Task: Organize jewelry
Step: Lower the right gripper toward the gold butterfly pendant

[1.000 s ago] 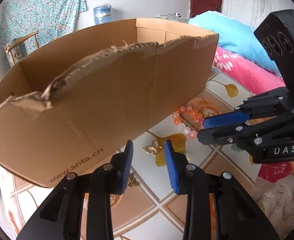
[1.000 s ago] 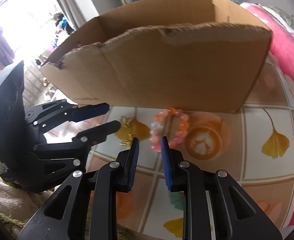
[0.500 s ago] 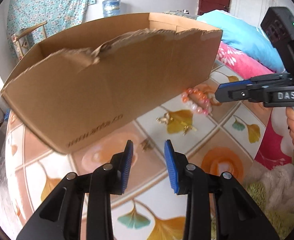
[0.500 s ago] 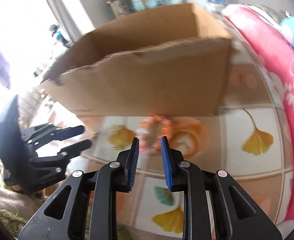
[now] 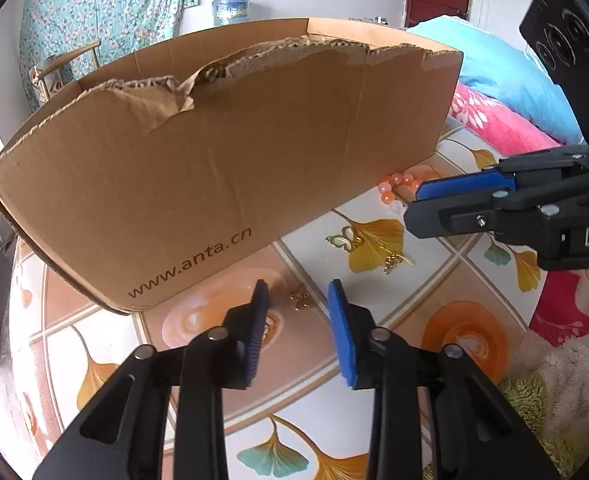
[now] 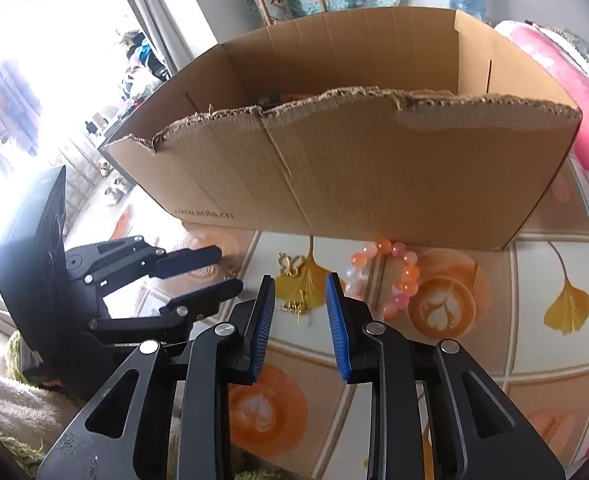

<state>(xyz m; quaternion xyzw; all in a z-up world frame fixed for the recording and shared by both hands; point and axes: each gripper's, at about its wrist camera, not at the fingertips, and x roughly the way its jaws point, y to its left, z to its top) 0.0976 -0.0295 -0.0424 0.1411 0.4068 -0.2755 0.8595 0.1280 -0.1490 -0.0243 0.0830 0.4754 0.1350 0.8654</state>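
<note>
1. Left wrist view first: the left gripper hangs over the patterned table cover with its blue pads spread a bit and nothing between them. Its jaws have just been closing a little. A tiny gold charm lies on the cover right in line with the gap, near the front of the cardboard box.
2. The right gripper is the same deal: pads parted, nothing pinched, and its jaws have just been opening slightly. It points at a gold butterfly piece and a small gold chain bit lying on a yellow leaf print.
3. Just right of those sits the bead bracelet, orange, pink and clear beads, its far side touching the box's bottom edge.
4. So nothing's picked up yet. My guess is this is the reach-and-line-up step before a grab, with the box as the drop spot. Something colourful peeks over the torn rim, but I can't tell what.
5. Next move probably needs a low, careful pinch, since those gold bits are flat and tiny and could easily slide away.
6. Readable stuff: the box says "www.anta.cn", and the right gripper's body shows "DA", cut off at the frame edge.
</note>
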